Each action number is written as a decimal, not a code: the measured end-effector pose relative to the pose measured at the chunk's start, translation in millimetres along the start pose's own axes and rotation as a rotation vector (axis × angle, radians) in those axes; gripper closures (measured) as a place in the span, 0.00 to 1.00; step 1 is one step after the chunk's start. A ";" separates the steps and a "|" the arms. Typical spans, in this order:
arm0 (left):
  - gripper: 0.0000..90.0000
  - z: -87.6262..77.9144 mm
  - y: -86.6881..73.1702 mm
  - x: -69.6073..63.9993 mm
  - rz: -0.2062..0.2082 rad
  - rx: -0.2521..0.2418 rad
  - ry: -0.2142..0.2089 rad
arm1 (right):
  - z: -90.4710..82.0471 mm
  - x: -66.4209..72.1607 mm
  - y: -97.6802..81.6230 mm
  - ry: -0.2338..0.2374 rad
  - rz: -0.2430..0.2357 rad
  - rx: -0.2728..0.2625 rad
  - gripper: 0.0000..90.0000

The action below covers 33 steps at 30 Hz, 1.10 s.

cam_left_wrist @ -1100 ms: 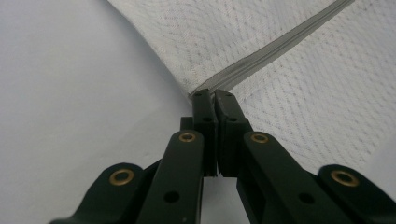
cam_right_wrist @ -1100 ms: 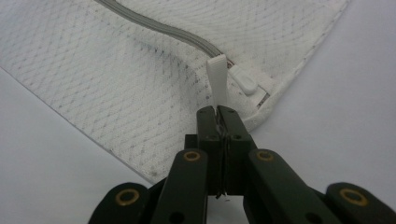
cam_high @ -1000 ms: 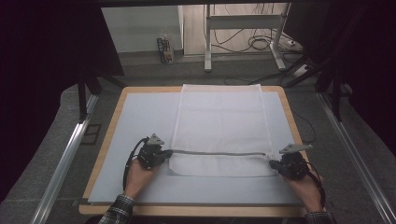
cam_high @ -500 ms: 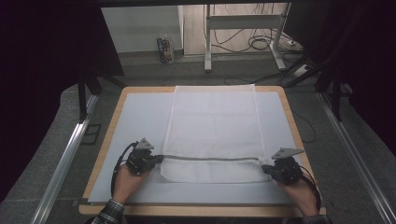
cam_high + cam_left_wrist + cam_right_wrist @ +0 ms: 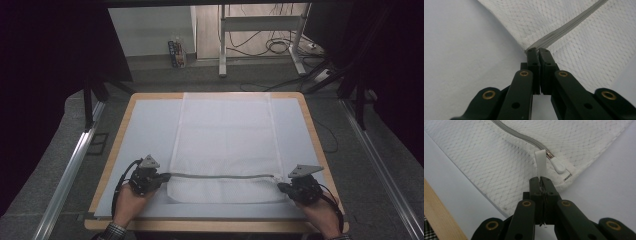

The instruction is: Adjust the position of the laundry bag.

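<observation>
A wooden-edged table [image 5: 314, 131] with a pale blue-white top stands on grey speckled carpet [image 5: 385, 135]. Silver metal rails [image 5: 70, 172] run along both sides of it. Beyond the table, a metal-legged stand [image 5: 222, 45] rises near a pale wall, with black cables [image 5: 280, 46] coiled on the lit floor. Both outer sides are dark.

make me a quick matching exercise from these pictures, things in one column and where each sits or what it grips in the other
Things:
1. left gripper
2. right gripper
3. zipper pull
4. mesh bag

Descriptions:
A. lies flat on the white mat
B. shut on the white tab
C. lies at the zipper's end beside the white tab
D. shut on the zipper's end at the bag's edge

Pairs: 1-D, 2-B, 3-C, 4-A
</observation>
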<state>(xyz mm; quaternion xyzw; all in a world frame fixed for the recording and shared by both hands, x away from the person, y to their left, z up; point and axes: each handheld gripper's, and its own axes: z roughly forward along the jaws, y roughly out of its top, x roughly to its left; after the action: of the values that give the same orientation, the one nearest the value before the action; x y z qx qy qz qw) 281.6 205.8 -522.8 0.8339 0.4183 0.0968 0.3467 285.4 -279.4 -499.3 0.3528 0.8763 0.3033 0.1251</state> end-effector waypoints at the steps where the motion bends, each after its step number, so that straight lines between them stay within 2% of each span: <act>1: 0.99 -0.6 -0.7 -0.4 0.004 0.002 0.000 | -1.1 2.0 -0.1 0.001 0.001 0.002 0.98; 11: 0.99 -9.2 -12.5 -6.5 0.012 0.014 0.010 | -4.0 14.9 -1.9 0.012 -0.032 0.013 0.98; 18: 0.98 -14.8 -21.0 -10.1 0.009 0.021 0.003 | -6.2 23.7 -5.1 0.025 -0.034 0.024 0.97; 31: 0.98 -15.6 -27.7 -22.3 0.033 0.045 -0.004 | -11.9 25.9 -15.7 0.015 -0.035 0.028 0.97; 32: 0.97 -15.3 -27.9 -22.5 0.031 0.048 0.001 | -11.5 25.7 -16.4 0.017 -0.033 0.031 0.96; 33: 0.97 -14.7 -28.0 -23.4 0.045 0.055 0.024 | -11.3 25.4 -16.7 0.018 -0.034 0.030 0.96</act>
<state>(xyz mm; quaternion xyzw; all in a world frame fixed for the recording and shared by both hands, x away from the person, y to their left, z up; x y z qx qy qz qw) 242.5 206.7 -527.4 0.8512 0.4059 0.1030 0.3164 253.2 -276.2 -500.9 0.3371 0.8876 0.2914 0.1169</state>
